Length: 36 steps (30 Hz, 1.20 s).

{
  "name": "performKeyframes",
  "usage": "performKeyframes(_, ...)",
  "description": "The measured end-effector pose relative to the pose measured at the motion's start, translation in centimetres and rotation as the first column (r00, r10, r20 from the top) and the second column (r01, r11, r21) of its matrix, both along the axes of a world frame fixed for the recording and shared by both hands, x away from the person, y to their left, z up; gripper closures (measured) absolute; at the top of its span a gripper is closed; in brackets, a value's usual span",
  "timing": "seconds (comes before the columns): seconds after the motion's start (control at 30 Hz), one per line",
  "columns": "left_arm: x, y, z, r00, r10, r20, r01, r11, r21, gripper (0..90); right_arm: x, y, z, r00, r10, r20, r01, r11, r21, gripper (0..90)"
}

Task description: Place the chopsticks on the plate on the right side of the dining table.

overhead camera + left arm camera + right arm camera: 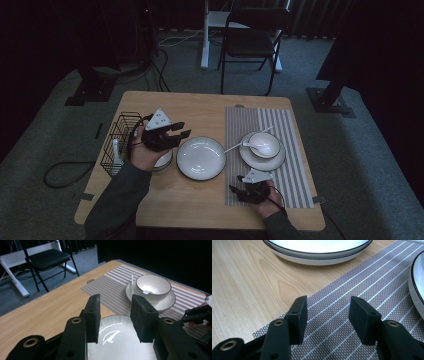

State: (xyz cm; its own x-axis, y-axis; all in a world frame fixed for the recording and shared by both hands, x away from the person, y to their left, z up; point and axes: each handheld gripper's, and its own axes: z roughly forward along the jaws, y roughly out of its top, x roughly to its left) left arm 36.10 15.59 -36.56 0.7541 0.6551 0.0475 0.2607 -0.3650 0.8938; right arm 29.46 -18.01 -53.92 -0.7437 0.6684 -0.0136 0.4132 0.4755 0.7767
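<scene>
We count two plates, one bowl, one spoon. Our left gripper (181, 129) hovers with fingers apart, empty, just left of the large plate (201, 158); our right gripper (235, 191) rests open on the striped mat (292, 150).

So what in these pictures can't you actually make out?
- The small dish in the high view: mostly covered by the left gripper and its hand.
- The wire basket in the high view: its contents are too dim and small to name.
- The plate in the right gripper view: cut off by the top edge.
- The spoon in the bowl, left gripper view: glare blurs its shape.
</scene>
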Motion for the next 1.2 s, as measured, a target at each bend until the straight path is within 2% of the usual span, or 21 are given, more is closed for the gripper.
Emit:
performKeyframes(0.63, -0.4, 3.2, 2.8, 0.9971, 0.061, 0.044, -0.061, 0.9981, 0.000, 61.0, 0.0, 0.0, 0.0, 1.0000, 0.003, -0.001, -0.003, 1.0000, 0.000, 48.5)
performKeyframes(1.03, -0.8, 5.6, 4.0, 0.9876, 0.132, 0.085, -0.133, 0.9911, 0.004, 61.0, 0.0, 0.1, -0.1, 1.0000, 0.004, -0.004, -0.004, 1.0000, -0.001, 48.5)
performKeyframes(1.13, -0.7, 6.5, 4.0, 0.9847, 0.155, 0.080, -0.156, 0.9878, 0.006, 61.1, 0.0, 0.1, -0.1, 1.0000, 0.004, -0.004, -0.004, 1.0000, 0.000, 48.5)
performKeyframes(1.2, -0.6, 6.8, 3.8, 0.9830, 0.166, 0.078, -0.168, 0.9855, 0.021, 61.1, 0.0, 0.1, -0.1, 1.0000, 0.005, -0.004, -0.005, 1.0000, 0.001, 48.5)
